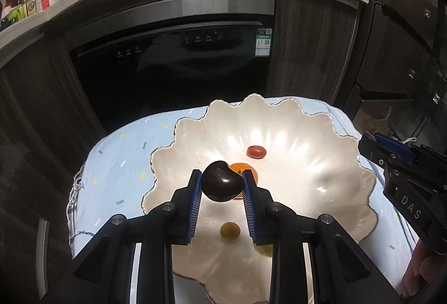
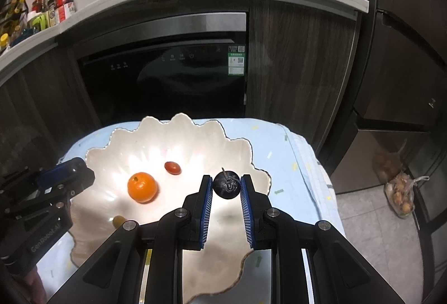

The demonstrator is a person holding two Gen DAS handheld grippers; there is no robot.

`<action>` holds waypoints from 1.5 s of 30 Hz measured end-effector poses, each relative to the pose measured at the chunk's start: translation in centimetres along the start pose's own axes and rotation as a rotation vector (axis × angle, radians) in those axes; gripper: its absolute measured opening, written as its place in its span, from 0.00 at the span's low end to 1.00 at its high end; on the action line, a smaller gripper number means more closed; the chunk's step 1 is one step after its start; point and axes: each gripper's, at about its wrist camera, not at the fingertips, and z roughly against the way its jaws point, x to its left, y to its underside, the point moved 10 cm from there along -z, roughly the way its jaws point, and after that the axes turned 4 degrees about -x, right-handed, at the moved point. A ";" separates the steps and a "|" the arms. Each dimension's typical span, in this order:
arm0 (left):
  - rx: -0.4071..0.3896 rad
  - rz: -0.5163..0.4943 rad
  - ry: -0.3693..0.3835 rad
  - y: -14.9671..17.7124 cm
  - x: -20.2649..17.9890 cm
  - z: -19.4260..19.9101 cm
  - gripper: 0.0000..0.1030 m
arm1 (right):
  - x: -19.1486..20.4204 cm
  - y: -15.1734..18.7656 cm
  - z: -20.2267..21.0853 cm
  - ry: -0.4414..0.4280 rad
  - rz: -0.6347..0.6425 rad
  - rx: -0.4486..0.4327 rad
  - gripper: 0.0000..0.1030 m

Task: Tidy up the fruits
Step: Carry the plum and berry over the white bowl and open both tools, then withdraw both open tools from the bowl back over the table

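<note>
A white scalloped bowl [image 1: 321, 186] [image 2: 195, 142] stands on a pale blue cloth. In it lie an orange mandarin [image 2: 141, 186] [image 1: 248, 168], a small red tomato [image 1: 256, 151] [image 2: 172, 167] and a green grape [image 1: 229, 230] [image 2: 119, 220]. My left gripper [image 1: 222, 186] is shut on a dark purple, bean-shaped fruit [image 1: 220, 185], held above the bowl's middle. My right gripper [image 2: 226, 186] is shut on a round black fruit with a stem [image 2: 226, 186], over the bowl's right side. Each gripper shows at the edge of the other's view, the right gripper [image 1: 368, 144] at one and the left gripper [image 2: 75, 172] at the other.
The cloth-covered table [image 1: 117, 161] [image 2: 296, 164] sits before a black built-in appliance [image 1: 173, 66]. A counter above holds bottles [image 2: 56, 7], a microwave and packets. A bag of produce [image 2: 402, 195] lies on the tiled floor at right.
</note>
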 end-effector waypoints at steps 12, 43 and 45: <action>0.037 0.001 -0.007 0.3 0.3 -1.4 0.40 | 0.8 0.1 -1.4 -0.030 0.002 0.031 0.22; -0.069 0.020 -0.036 -0.9 -0.4 6.7 0.84 | 0.1 -1.7 7.0 0.027 0.016 -0.078 0.68; -0.075 0.015 -0.031 -0.8 -0.7 7.3 0.84 | -0.1 -1.6 7.7 0.033 0.015 -0.084 0.68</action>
